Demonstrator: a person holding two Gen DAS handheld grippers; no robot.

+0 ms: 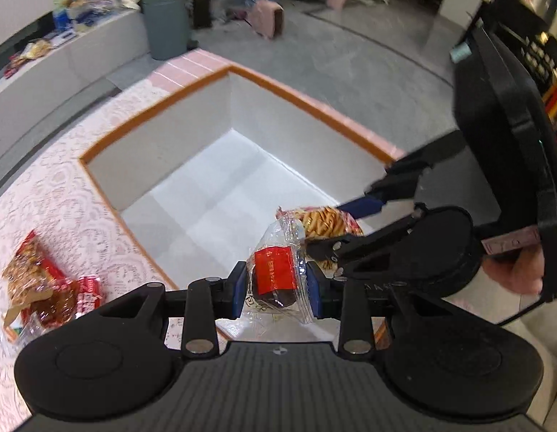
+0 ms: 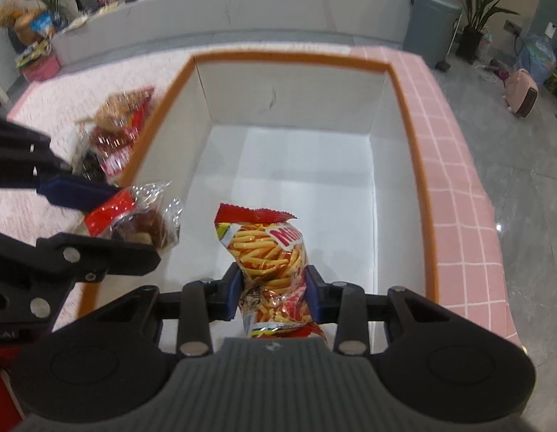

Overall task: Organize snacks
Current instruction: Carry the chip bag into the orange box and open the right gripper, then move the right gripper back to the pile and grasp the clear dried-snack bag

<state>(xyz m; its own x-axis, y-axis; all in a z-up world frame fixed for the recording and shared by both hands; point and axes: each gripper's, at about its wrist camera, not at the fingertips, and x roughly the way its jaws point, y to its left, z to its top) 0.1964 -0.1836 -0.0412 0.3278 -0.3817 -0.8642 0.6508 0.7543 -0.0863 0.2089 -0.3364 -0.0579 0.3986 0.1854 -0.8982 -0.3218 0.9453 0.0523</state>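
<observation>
A pink lace-covered desk (image 2: 80,82) is carrying an orange-rimmed white box (image 2: 289,165). Left tongs (image 1: 277,280) are clamping a clear-wrapped dark cake (image 1: 278,280); right tongs (image 2: 273,288), at its three o'clock, are clamping a red fries-print packet (image 2: 271,259) over the box.

My left gripper (image 1: 276,286) is matte black plastic: a ribbed grey-black deck at six o'clock with a small round emblem at its front edge, flanked at four and eight o'clock by two big round housings with raised discs. Jointed black links, pinned with silver rivets, run inward to blue pads (image 1: 238,288). My right gripper (image 2: 273,293) is built the same, with the same blue pads (image 2: 234,293). My hand (image 1: 514,271) shows bare at three o'clock.
</observation>
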